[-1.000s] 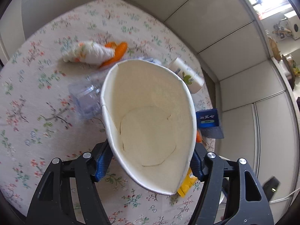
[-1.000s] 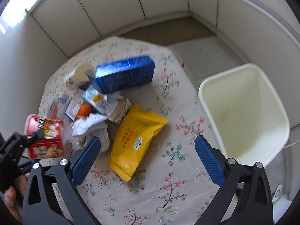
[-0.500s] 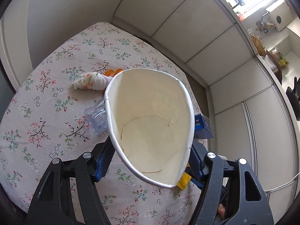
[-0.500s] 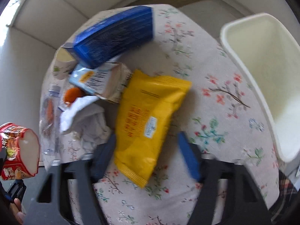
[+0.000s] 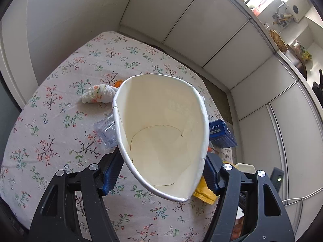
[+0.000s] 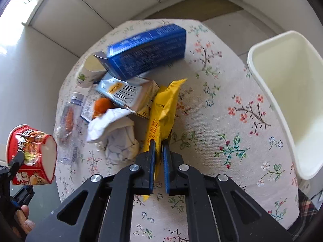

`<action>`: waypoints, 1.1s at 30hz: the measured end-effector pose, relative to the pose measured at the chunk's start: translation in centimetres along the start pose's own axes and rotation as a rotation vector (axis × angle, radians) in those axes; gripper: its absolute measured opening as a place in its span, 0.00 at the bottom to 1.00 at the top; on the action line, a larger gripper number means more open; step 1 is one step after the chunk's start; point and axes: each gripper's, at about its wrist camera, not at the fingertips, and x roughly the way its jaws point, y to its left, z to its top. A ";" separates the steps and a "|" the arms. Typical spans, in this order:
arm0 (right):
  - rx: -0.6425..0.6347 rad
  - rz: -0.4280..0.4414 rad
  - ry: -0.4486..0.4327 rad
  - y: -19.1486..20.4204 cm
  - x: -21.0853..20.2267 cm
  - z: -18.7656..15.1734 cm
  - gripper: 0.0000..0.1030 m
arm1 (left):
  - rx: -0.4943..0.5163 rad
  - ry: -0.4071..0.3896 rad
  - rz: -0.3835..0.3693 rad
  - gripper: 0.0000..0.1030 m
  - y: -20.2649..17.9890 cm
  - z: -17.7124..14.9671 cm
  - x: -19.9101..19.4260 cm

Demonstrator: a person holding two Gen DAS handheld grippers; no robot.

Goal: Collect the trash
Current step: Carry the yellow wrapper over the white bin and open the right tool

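Both grippers hold trash over the floral table (image 6: 232,121).

The left gripper (image 5: 161,173) is clamped on a squashed noodle cup (image 5: 161,139), its empty mouth facing the camera. The right gripper (image 6: 159,161) has its fingers pressed together on a yellow bag (image 6: 163,111), which runs toward 12 o'clock. A white bin (image 6: 286,92) stands off the table edge at 2 o'clock; a blue box (image 6: 147,50) lies at 12.

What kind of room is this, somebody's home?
Probably a home kitchen or dining corner. A round table with a floral tablecloth holds food rubbish such as a blue carton, a white bin stands beside it, and white cabinets line the walls.
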 end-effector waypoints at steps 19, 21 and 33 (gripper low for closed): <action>-0.278 -0.065 -0.365 3.4 -8.3 0.5 0.06 | 0.124 -0.091 -0.002 0.64 -3.7 -0.7 -0.8; -0.301 -0.083 -0.404 3.4 -9.2 0.4 0.06 | 0.145 -0.102 -0.005 0.64 -4.4 -1.0 -0.9; -0.301 -0.196 -0.568 0.5 -14.2 0.5 0.06 | 0.231 -0.134 -0.047 0.63 -7.9 -2.3 -0.7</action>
